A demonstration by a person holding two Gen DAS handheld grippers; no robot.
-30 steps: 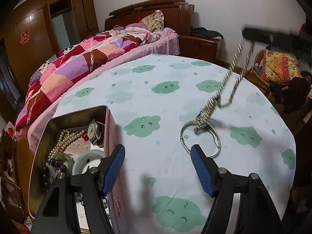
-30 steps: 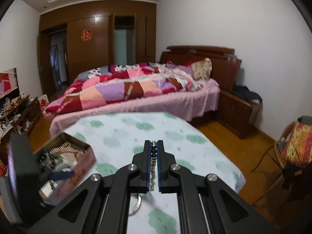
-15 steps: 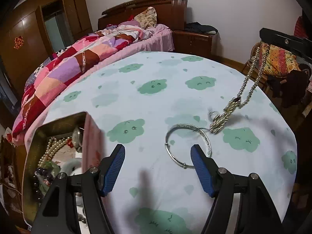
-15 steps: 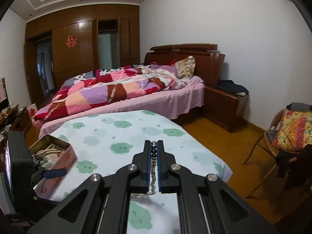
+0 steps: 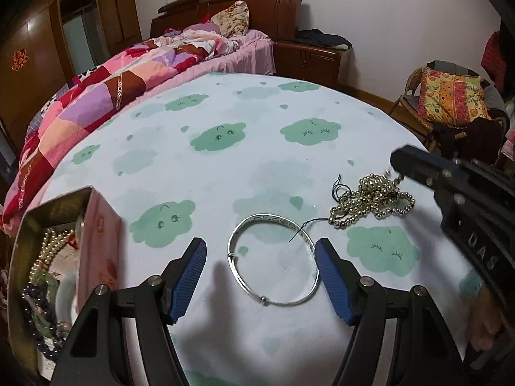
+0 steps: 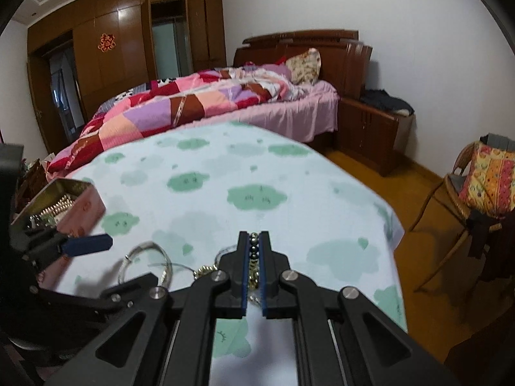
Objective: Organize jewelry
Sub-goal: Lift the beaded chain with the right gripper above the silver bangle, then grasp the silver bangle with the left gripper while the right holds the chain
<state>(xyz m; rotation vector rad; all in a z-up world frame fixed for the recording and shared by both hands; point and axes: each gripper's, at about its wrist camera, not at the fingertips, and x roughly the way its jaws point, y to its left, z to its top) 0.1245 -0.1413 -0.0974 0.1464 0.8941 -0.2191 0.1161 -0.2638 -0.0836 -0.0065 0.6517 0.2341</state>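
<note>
On the body of my right gripper (image 5: pixel 397 162), as the left wrist view shows it, I can read the raised letters "DAS"; I find no other legible writing.

At the near left of the bench (image 5: pixel 225 167) stands an open tin box (image 5: pixel 99 251) with pink sides. Inside it I see a pearl strand (image 5: pixel 45 251), dark purple beads (image 5: pixel 38 305), something pale green and a white ring-shaped piece; the rest is too crowded to name.

A silver bangle (image 5: pixel 273 260) lies flat on the cloud-print cloth directly in front of my left gripper (image 5: pixel 260 276), whose blue-padded fingers (image 5: pixel 190 276) are spread wide, one on either side of the bangle and touching nothing.

To the right, a gold bead necklace (image 5: pixel 370 201) lies heaped on the cloth just beyond the bangle, with a thin dark thread trailing from it across the bangle's rim. My right gripper is clamped on one end of this necklace: in the right wrist view, its beads (image 6: pixel 254 247) sit pinched between the closed fingers, and the heap lies under the gripper tip.
</note>
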